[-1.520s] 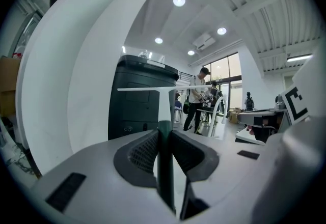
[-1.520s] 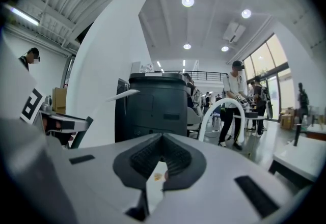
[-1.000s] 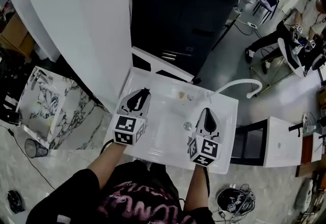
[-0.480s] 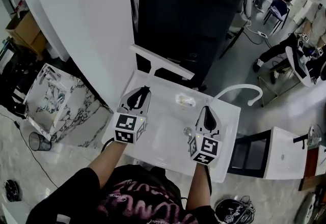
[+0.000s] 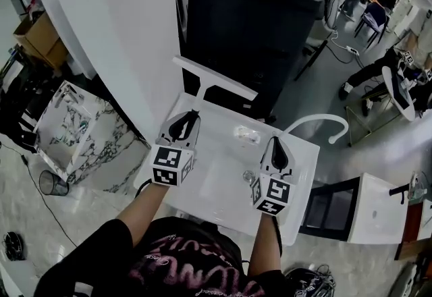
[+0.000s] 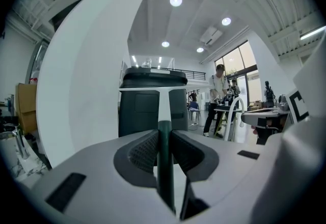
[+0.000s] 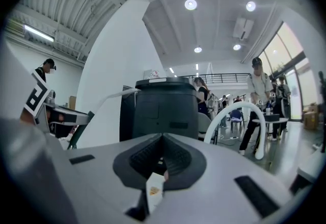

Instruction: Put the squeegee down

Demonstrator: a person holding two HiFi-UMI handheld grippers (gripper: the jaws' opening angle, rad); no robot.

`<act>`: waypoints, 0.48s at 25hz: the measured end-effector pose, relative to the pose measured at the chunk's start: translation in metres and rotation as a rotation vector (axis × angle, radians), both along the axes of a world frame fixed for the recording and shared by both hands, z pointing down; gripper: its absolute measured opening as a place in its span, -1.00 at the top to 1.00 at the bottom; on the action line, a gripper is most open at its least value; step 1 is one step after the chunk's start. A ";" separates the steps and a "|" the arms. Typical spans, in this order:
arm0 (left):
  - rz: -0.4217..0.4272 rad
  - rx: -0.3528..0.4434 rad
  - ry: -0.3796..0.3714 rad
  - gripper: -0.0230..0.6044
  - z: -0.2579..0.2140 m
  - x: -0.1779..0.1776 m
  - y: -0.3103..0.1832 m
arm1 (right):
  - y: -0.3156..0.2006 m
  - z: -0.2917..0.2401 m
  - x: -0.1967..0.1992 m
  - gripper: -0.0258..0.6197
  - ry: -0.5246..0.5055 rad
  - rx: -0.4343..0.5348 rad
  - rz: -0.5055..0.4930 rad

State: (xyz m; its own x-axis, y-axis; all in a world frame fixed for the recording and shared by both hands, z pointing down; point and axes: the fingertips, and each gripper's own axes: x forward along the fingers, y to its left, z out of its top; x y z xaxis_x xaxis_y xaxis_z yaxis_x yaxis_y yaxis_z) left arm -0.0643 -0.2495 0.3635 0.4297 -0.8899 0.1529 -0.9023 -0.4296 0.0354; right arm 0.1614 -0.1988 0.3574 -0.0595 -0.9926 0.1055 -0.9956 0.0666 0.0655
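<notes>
The squeegee [image 5: 216, 78] has a long white blade bar and a stem that turns dark green at the handle [image 6: 164, 167]. My left gripper [image 5: 190, 117] is shut on that handle, and the blade reaches out past the back edge of the white sink [image 5: 297, 208]. In the left gripper view my left gripper [image 6: 164, 134] has its ribbed pads pressed on the stem from both sides. My right gripper [image 5: 275, 145] hovers over the sink's right half, shut. In the right gripper view my right gripper [image 7: 162, 140] has its jaws closed together, and a small white tag shows just below them.
A curved white faucet [image 5: 317, 119] rises at the sink's back right. A drain [image 5: 248, 174] and a crumpled clear scrap [image 5: 246, 133] lie in the basin. Behind stands a tall black cabinet [image 5: 256, 19], a white curved wall [image 5: 115, 39] to its left. People sit far right.
The head view has shifted a little. The squeegee's blade now sits slightly further beyond the sink's back edge. Both grippers stay shut and keep roughly their places.
</notes>
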 end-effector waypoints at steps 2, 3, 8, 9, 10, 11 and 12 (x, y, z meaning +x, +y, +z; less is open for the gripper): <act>-0.003 -0.005 -0.001 0.66 0.003 -0.001 -0.001 | -0.002 0.001 -0.001 0.86 0.005 0.000 -0.005; -0.004 -0.010 -0.002 0.66 0.005 -0.001 -0.002 | -0.004 0.002 -0.002 0.86 0.003 -0.002 -0.006; -0.009 -0.038 -0.007 0.66 0.017 0.000 -0.005 | -0.008 0.010 -0.003 0.86 0.015 -0.021 -0.011; -0.009 -0.045 -0.008 0.66 0.020 0.000 -0.005 | -0.008 0.012 -0.004 0.86 0.023 -0.023 -0.010; -0.009 -0.052 -0.010 0.66 0.023 0.000 -0.005 | -0.009 0.014 -0.005 0.86 0.029 -0.025 -0.011; -0.009 -0.057 -0.013 0.66 0.026 0.000 -0.005 | -0.010 0.016 -0.005 0.86 0.030 -0.029 -0.012; -0.009 -0.063 -0.015 0.66 0.029 0.000 -0.006 | -0.011 0.019 -0.006 0.86 0.027 -0.034 -0.014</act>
